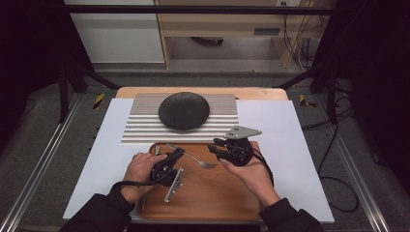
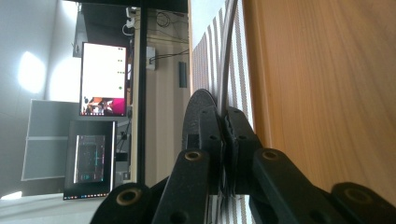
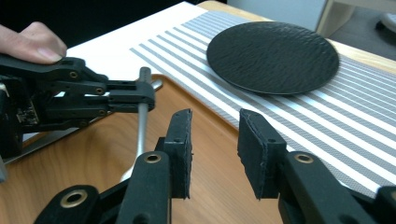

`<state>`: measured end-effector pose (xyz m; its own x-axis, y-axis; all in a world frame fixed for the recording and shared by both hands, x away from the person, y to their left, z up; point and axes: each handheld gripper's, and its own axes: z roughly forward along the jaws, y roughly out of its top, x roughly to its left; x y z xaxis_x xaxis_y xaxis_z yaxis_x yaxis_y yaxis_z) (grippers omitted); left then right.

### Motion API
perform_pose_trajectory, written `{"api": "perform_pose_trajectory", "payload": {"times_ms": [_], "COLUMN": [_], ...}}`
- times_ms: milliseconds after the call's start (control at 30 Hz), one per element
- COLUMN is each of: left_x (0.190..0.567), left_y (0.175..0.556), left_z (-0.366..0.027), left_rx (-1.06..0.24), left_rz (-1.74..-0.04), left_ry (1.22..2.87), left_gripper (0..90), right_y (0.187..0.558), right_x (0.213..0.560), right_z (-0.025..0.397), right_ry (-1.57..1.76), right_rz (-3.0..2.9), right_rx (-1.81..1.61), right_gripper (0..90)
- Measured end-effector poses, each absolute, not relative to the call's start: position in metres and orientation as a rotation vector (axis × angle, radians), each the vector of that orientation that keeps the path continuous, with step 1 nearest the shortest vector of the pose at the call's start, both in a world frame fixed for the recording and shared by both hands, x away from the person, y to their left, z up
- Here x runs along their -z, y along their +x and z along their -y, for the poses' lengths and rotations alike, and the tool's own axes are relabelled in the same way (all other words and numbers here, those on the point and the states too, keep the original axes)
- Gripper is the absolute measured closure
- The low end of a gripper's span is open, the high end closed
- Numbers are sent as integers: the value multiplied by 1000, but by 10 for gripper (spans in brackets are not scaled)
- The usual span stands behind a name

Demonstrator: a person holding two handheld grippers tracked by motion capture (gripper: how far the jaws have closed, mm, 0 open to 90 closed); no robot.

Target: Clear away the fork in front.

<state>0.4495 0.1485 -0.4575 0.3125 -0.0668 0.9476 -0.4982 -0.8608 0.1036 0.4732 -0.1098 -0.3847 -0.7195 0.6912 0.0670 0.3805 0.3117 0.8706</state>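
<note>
From the high view, we see our left gripper (image 1: pixel 175 155) grasping a spoon (image 1: pixel 192 157) by its handle above the wooden tray (image 1: pixel 212 198). Its own view shows jaws clenched on the thin, stiff, slippery handle (image 2: pixel 225 70). In the right gripper view, our right gripper (image 3: pixel 215 151) stands released near it.

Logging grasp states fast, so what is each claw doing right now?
Left claw: shut on the spoon handle, over the wooden tray.
Right claw: open, holding nothing.
</note>
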Motion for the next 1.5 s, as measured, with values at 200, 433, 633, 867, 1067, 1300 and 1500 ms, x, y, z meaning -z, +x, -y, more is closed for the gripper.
{"api": "perform_pose_trajectory", "payload": {"times_ms": [200,433,633,867,1067,1300,1500], "left_x": [459,460,461,463,465,467,466], "left_y": [447,445,445,444,445,446,447], "left_z": [-153,-158,-164,-167,-166,-166,-168], "left_rx": [-1559,-1553,-1548,-1540,-1521,-1494,-1484], "left_rz": [507,507,491,494,505,506,506], "left_ry": [2220,2224,2233,2245,2261,2281,2299], "left_gripper": [873,873,873,873,873,872,872], "right_y": [468,461,454,441,427,422,422], "right_x": [388,402,416,432,447,457,459], "right_z": [126,148,166,185,205,217,216], "right_ry": [998,1044,1066,1103,1136,1205,1211], "right_rz": [-2203,-2136,-2087,-1998,-1919,-1866,-1858], "right_rx": [-1370,-1350,-1327,-1337,-1306,-1318,-1313], "right_gripper": [647,631,617,551,552,555,555]}}
